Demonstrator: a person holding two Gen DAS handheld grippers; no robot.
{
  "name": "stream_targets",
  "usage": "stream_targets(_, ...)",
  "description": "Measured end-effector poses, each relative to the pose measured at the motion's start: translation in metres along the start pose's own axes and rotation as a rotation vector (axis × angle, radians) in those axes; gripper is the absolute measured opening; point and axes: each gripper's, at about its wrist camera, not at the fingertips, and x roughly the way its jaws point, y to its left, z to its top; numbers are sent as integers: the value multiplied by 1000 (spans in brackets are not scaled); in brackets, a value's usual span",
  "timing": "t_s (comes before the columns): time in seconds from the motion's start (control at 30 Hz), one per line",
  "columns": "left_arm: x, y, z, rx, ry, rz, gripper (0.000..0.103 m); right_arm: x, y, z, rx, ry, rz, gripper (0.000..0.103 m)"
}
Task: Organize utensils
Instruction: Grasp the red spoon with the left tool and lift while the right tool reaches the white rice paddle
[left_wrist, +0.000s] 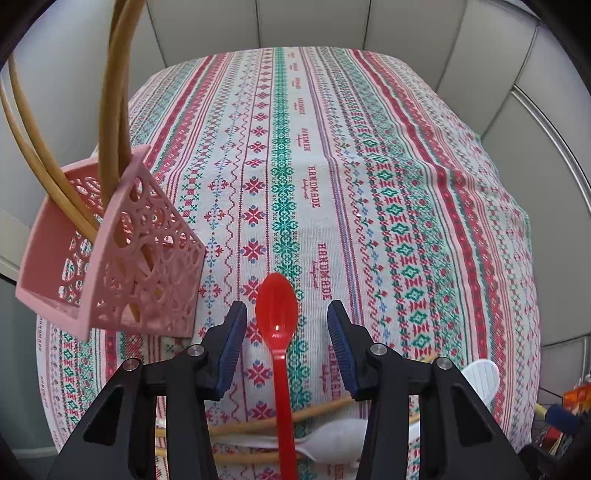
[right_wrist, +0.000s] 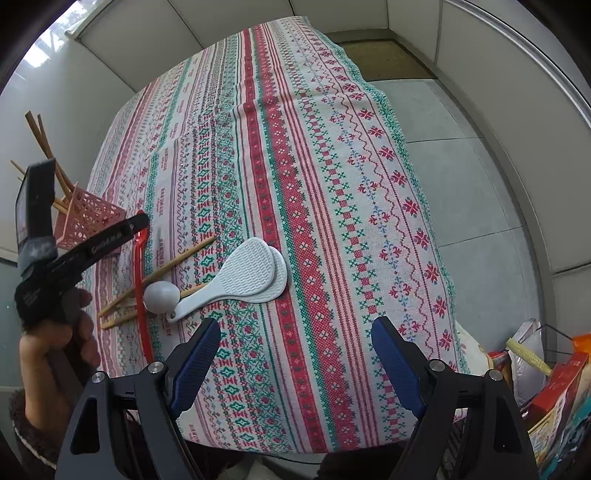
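A red plastic spoon (left_wrist: 277, 314) lies on the patterned tablecloth between the open jaws of my left gripper (left_wrist: 287, 325), bowl pointing away; nothing grips it. It also shows in the right wrist view (right_wrist: 139, 280) under the left gripper (right_wrist: 136, 223). A pink lattice holder (left_wrist: 110, 254) with several wooden chopsticks (left_wrist: 114, 110) stands at the left. Loose chopsticks (right_wrist: 173, 264), a white round spoon (right_wrist: 161, 291) and two white rice paddles (right_wrist: 251, 273) lie near the table's front. My right gripper (right_wrist: 295, 354) is open and empty above the front of the table.
The tablecloth (left_wrist: 369, 184) covers the whole table and hangs over its edges. Grey panel walls (left_wrist: 314, 22) surround it. Boxes and bags (right_wrist: 546, 376) sit on the floor at the right.
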Motion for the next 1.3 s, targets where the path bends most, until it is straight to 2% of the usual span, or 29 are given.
stream_targets(0.17, 14, -3, 3, -27, 22, -1, 35, 0, -4, 1, 9, 4, 7, 85)
stream_targets(0.27, 18, 0, 3, -59, 24, -13, 26, 0, -7, 2, 15, 8, 12, 85)
stream_targets(0.37, 18, 4, 5, -82, 24, -31, 9, -1, -9, 3, 20, 3, 13, 85)
stream_targets(0.5, 16, 6, 5, -88, 38, -84, 0, -1, -12, 4, 34, 1, 17, 85)
stream_targets(0.8, -15, 6, -5, -33, 28, -193, 0, 3, -9, 8, 56, 7, 41, 85)
stream_targets(1.07, -60, 18, -20, 36, -29, -276, 0, 13, 17, 6, 21, 32, 89, 85)
stream_targets(1.13, -61, 23, -20, 51, -38, -288, 0, 15, 21, 6, 18, 34, 86, 85)
stream_targets(1.2, -59, 25, -19, 51, -54, -261, 2, 17, 25, 6, 22, 31, 86, 85)
stream_targets(1.27, -49, 22, -15, 47, -46, -232, 10, 19, 27, 9, 29, 31, 87, 85)
stream_targets(1.3, -44, 21, -13, 48, -39, -225, 30, 20, 27, 10, 32, 30, 86, 85)
